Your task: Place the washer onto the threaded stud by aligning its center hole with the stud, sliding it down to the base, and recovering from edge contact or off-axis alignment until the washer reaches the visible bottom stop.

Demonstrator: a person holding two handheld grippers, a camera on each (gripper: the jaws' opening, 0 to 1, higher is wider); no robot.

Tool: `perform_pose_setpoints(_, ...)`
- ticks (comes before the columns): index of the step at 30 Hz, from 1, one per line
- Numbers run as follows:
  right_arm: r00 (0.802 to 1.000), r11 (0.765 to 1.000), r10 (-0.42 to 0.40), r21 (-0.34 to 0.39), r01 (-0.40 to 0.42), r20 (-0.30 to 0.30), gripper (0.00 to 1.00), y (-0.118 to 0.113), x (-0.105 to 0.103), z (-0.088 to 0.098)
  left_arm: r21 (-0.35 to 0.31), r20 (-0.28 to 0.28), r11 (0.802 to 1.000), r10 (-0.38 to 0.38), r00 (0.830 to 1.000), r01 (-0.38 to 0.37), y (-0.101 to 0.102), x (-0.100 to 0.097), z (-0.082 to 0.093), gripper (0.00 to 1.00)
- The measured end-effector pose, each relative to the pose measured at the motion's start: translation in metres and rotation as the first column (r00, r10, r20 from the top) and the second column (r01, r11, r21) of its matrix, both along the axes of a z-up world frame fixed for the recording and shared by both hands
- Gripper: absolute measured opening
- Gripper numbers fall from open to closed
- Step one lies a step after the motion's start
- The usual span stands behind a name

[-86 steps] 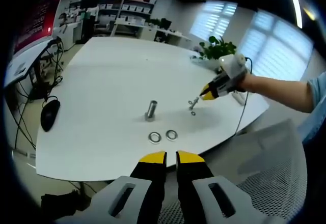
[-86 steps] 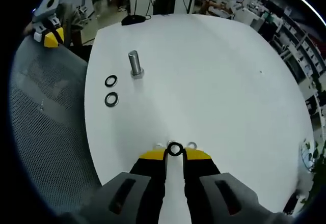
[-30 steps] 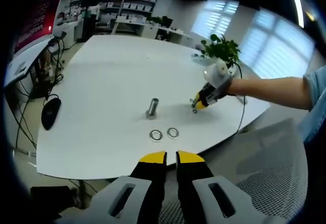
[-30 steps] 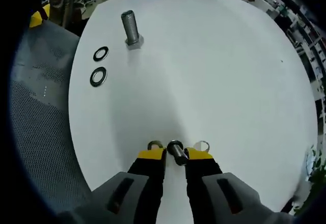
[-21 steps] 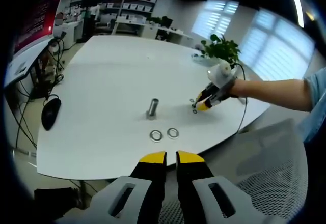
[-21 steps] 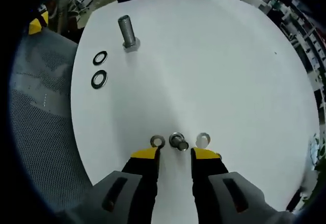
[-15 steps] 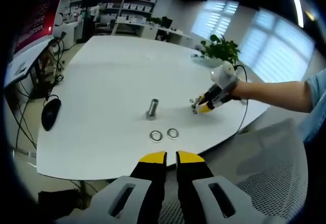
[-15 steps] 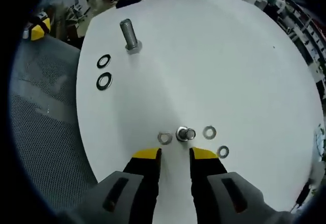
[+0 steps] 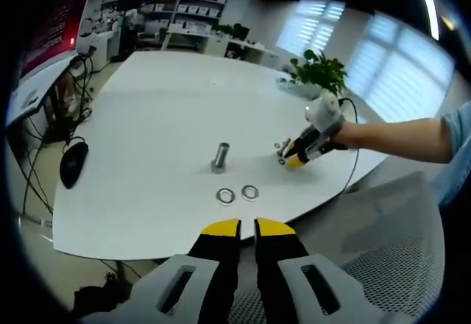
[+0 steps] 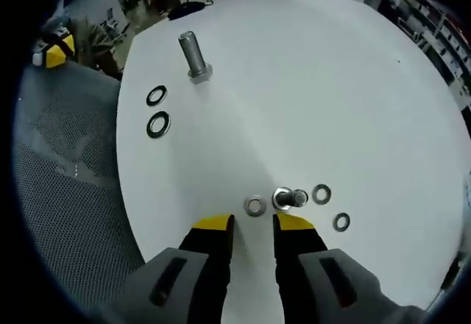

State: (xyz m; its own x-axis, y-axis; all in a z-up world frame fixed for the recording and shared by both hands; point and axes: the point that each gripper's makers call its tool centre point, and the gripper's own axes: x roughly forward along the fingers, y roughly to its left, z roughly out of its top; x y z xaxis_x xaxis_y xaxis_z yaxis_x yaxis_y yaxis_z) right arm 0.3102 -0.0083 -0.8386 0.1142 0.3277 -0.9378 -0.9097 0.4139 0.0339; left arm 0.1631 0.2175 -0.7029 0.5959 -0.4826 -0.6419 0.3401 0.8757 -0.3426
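Both tongs hold nothing: right tongs slightly parted beside a washer (left tongs nearly closed).

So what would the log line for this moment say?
right gripper: open, empty | small stud: washer on, three loose beside | left gripper: shut, off table

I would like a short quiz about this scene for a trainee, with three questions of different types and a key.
1. True or false: the right tongs hold a washer.
2. How many loose small washers lie on the white table around the small stud near the right tongs? A) one B) three C) five
3. Fill in: the two large washers lie beside the large ____, not on it.

Key: 1 false, the jaws stand apart and empty; 2 B; 3 stud.
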Motion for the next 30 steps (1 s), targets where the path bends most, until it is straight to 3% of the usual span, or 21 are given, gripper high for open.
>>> perform_pose_setpoints(4, 1.0, 1.0, 0.014, -0.004, -0.014, 0.01, 0.23, 0.0027, 0.0005, -0.002, 0.002, 0.0, 1.0, 0.0, 1.0, 0.0, 0.0002, 0.0003, -0.0003, 0.05)
perform_pose_setpoints(7, 0.997, 0.997, 0.07, -0.032, -0.069, 0.037, 0.23, 0.0035, 0.0011, -0.0022, 0.002, -0.001, 1.0, -0.001, 1.0, 0.001, 0.0001, 0.0003, -0.0004, 0.05)
perform_pose_setpoints(15, 0.997, 0.997, 0.069, -0.017, -0.069, 0.041, 0.22, 0.0062, 0.0026, -0.002, 0.004, -0.001, 1.0, -0.002, 1.0, 0.002, 0.0003, 0.0001, -0.0007, 0.05)
perform_pose_setpoints(18, 0.995, 0.997, 0.079, -0.013, -0.078, 0.055, 0.16, 0.0077, 0.0025, -0.0021, 0.004, -0.002, 1.0, -0.002, 1.0, 0.002, 0.0004, 0.0, -0.0007, 0.05)
perform_pose_setpoints(30, 0.993, 0.995, 0.093, -0.048, -0.09, 0.072, 0.15, 0.0046, 0.0022, -0.0013, 0.005, -0.002, 1.0, -0.002, 1.0, 0.002, 0.0004, -0.0004, -0.0007, 0.05)
